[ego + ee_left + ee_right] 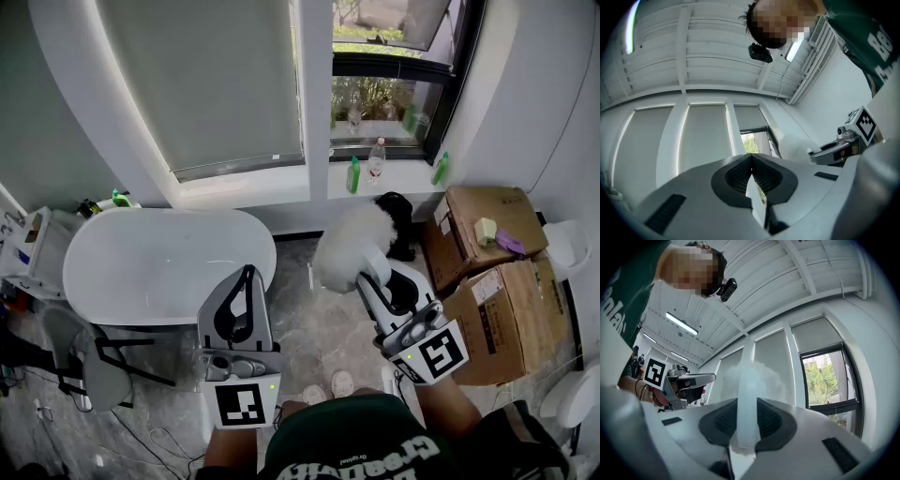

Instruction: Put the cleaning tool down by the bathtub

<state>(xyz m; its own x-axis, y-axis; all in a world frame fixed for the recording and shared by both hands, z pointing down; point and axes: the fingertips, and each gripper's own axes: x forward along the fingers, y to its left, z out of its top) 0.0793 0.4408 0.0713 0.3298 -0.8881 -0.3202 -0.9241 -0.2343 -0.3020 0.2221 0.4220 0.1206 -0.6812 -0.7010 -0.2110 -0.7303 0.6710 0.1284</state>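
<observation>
Held centre-right of the frame: fluffy white cleaning tool (pixel 352 246), thin translucent handle (pixel 747 404) pinched in the right hand-held gripper (pixel 373 277), well apart from the white oval bathtub (pixel 112 314) at left. Left hand-held gripper (pixel 246 274) closed, empty. Risk: smooth handle slipping, dropping the tool short of the tub.

right tongs (pixel 369 271) — hold fluffy duster (pixel 351 242) | left tongs (pixel 247 275) — near bathtub (pixel 141 267)

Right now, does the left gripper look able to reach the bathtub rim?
Probably yes: the left gripper, shut and empty, hangs just in front of the bathtub at its near edge, with nothing between them.
</observation>
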